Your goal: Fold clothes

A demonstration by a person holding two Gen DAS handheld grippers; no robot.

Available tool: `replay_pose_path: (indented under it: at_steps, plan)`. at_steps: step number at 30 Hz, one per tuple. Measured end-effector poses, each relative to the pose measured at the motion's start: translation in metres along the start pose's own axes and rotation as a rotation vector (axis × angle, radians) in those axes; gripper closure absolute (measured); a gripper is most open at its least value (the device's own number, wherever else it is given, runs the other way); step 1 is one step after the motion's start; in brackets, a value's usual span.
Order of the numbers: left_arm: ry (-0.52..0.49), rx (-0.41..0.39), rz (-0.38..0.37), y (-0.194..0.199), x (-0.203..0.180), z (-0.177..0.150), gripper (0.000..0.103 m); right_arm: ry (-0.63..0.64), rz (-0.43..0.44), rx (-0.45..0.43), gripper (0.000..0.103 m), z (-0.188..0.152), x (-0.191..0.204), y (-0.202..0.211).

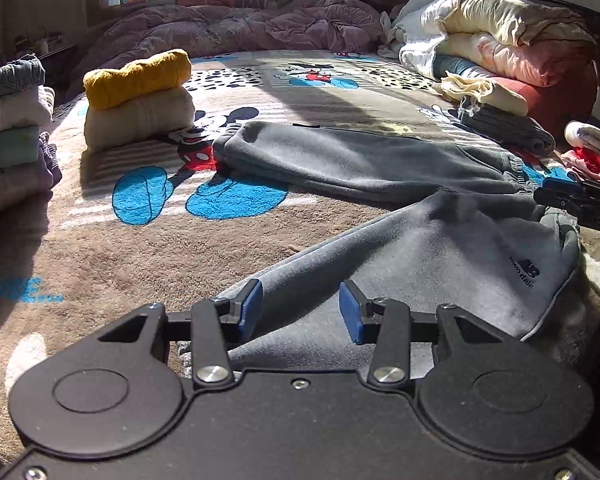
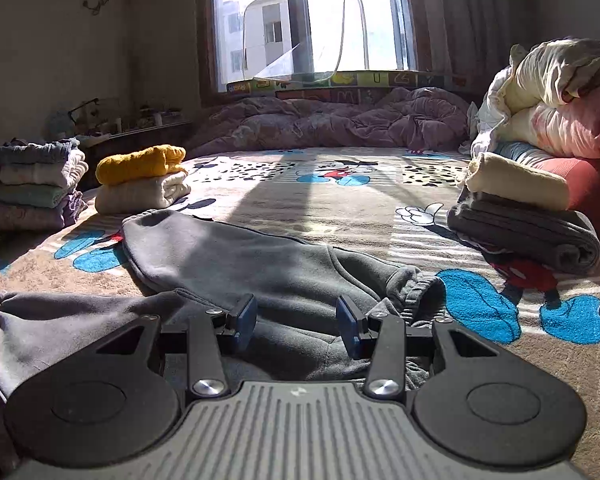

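Left gripper (image 1: 300, 312) spread wide over one leg of the grey sweatpants (image 1: 360, 160), nothing pinched. Right gripper (image 2: 296, 322) also wide open above the cuffs — empty. Sweatpants lie on the cartoon blanket (image 2: 340, 216), legs running roughly left-right.

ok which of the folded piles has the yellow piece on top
The two-item pile near the mat's left edge: a mustard-yellow knit sits on a cream one. The taller stack left of it is topped with grey-blue.
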State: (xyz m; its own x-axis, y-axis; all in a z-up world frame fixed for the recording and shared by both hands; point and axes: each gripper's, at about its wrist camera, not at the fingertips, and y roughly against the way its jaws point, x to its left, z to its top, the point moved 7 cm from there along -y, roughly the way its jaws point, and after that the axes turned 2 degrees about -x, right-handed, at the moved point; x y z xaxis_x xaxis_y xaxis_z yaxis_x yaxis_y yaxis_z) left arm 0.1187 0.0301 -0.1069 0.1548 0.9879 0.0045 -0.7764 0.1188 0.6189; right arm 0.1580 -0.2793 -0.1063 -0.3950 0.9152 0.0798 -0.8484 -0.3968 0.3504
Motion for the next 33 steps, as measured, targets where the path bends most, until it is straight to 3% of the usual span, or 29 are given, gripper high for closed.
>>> replay_pose_path:
  at_steps: [2,3,5,6,10,13,15,16,18,19,23,29,33]
  plan:
    - [0.024,0.098,0.121,-0.039,0.016,-0.020,0.064,0.044,-0.036,0.055,0.049,-0.012,0.009,-0.008]
    - [0.070,0.061,0.120,-0.044,0.022,-0.022,0.063,0.067,-0.087,0.108,0.049,-0.023,0.010,-0.017]
    - [0.147,0.017,0.129,-0.046,0.029,-0.020,0.065,0.062,-0.104,0.110,0.051,-0.026,0.009,-0.015]
    - [0.141,0.001,0.137,-0.039,0.026,-0.018,0.070,0.057,-0.108,0.106,0.051,-0.027,0.008,-0.012]
    - [0.107,-0.064,0.163,-0.011,0.011,-0.012,0.070,0.036,-0.126,0.088,0.049,-0.029,0.005,-0.004]
    - [0.074,-0.092,0.094,-0.002,-0.004,-0.014,0.070,0.020,-0.139,0.076,0.049,-0.031,0.002,0.002]
    - [0.049,-0.058,0.110,-0.015,-0.004,-0.021,0.065,0.009,-0.148,0.067,0.049,-0.032,0.001,0.007]
    - [0.038,0.002,0.179,-0.032,0.006,-0.029,0.063,0.004,-0.152,0.063,0.047,-0.033,0.000,0.009]
    - [0.126,-0.026,0.164,-0.042,0.025,-0.030,0.062,0.089,-0.254,0.134,0.046,-0.047,-0.004,-0.006]
    - [0.143,-0.015,0.167,-0.039,0.027,-0.027,0.065,0.132,-0.299,0.147,0.035,-0.053,-0.006,-0.011]
    - [0.157,-0.005,0.160,-0.031,0.030,-0.029,0.068,0.071,-0.328,0.161,0.031,-0.051,-0.015,-0.006]
    - [0.146,-0.074,0.125,0.005,0.030,-0.018,0.058,-0.016,-0.327,0.101,0.036,-0.043,-0.018,0.018]
    - [0.077,-0.119,0.125,0.032,0.036,-0.009,0.053,0.106,-0.324,0.015,0.037,-0.032,-0.001,0.047]
